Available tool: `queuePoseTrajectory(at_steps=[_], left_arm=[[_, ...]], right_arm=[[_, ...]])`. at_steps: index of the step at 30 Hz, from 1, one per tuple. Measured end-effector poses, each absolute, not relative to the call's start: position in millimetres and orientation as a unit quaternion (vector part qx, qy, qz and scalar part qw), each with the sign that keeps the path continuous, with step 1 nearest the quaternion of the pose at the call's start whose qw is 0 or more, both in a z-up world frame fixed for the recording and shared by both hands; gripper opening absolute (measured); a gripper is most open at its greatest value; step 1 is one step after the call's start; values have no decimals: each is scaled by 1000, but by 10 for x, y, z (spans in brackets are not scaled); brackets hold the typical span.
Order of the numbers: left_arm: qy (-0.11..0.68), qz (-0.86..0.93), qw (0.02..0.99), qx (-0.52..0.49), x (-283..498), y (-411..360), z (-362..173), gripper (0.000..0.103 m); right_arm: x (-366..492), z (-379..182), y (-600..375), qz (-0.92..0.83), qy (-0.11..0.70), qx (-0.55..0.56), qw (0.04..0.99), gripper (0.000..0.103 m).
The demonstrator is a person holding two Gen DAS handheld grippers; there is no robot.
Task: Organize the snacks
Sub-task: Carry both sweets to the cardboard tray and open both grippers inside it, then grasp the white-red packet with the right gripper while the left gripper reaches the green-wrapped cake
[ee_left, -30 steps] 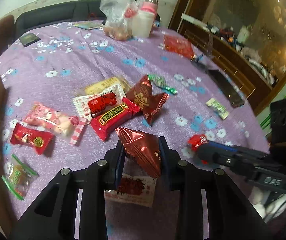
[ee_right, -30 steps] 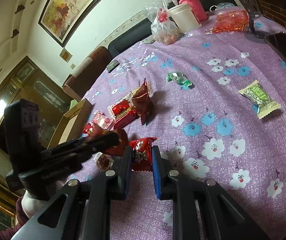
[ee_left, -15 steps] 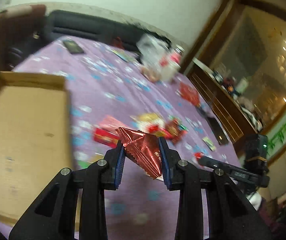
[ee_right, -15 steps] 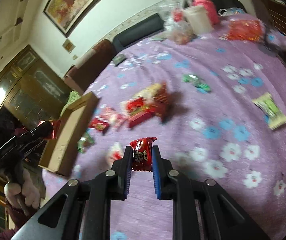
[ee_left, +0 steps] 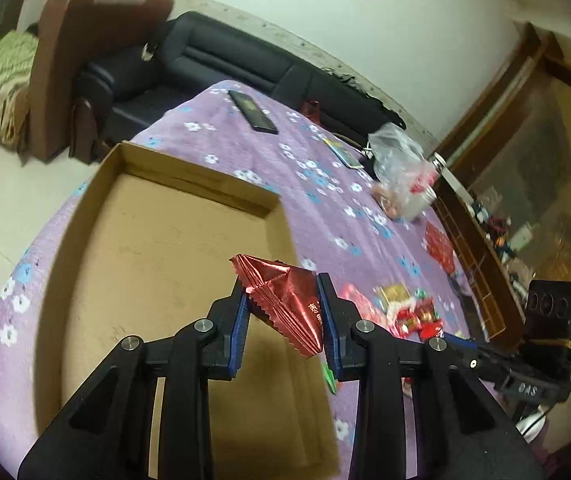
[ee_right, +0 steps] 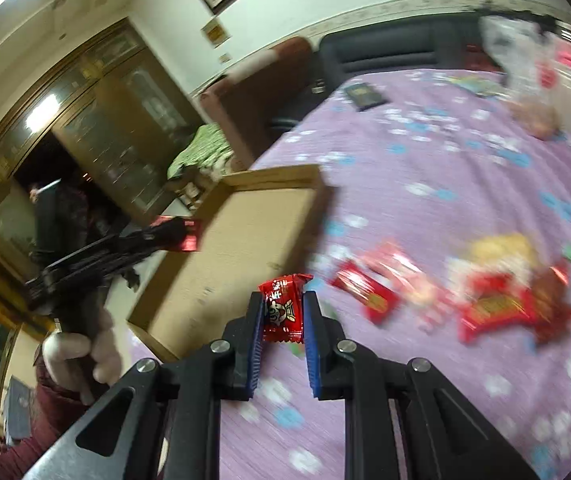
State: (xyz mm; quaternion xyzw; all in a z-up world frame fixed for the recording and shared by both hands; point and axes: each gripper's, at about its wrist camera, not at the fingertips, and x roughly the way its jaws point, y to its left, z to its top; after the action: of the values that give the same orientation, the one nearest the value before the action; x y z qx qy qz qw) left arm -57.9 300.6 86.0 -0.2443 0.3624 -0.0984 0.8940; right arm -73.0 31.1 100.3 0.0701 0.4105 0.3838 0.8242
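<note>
My left gripper (ee_left: pixel 283 300) is shut on a dark red foil pyramid snack (ee_left: pixel 281 300) and hangs over the shallow cardboard box (ee_left: pixel 153 248) on the purple flowered cloth. In the right wrist view the same left gripper (ee_right: pixel 183 234) shows at the box's left edge with the foil snack (ee_right: pixel 185 236). My right gripper (ee_right: pixel 283 312) is shut on a small red candy packet (ee_right: pixel 283 310), above the cloth just right of the cardboard box (ee_right: pixel 245 240). A blurred pile of red and yellow snacks (ee_right: pixel 497 296) lies to the right. The box floor shows nothing in it.
A dark phone (ee_left: pixel 253 111) lies on the far cloth. A plastic bag and white cup (ee_left: pixel 403 178) stand at the back. A dark sofa (ee_left: pixel 221 60) and brown armchair (ee_left: pixel 69 52) stand beyond the table. A gloved hand (ee_right: pixel 81 352) holds the left gripper's handle.
Both grippers have swung left from the snack pile toward the cardboard box, each still holding its snack. The left one now hangs over the box; the right one has come near its edge.
</note>
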Motion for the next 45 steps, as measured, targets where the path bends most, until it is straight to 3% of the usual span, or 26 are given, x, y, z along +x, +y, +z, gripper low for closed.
queuePoseTrajectory(at_steps=[6,15,22,32,36,45], left_arm=[[391,-88,873,-277,-164,3226,699,31],[402,-60,847,-342,197,3491,407,31],[406,-50,834,-369,197,3584,320,36],[347,-53,869,-349,-506,3384,855,36],[324,-70,883,-331,-817,3082,1031,50],[321,-107,891,-303,-1185,2297,1094,50]], right_arm=[[-437,1073,1048,408,412,30,814,21],[112,636,1645,377,446,-20,812,21],[166,546,1802,350,409,-75,840,25],[-301,845,1114,346,368,-32,863,37],[-548,824,734,330,364,-28,871,37],[-915,688,-283,273,360,9,892,37]])
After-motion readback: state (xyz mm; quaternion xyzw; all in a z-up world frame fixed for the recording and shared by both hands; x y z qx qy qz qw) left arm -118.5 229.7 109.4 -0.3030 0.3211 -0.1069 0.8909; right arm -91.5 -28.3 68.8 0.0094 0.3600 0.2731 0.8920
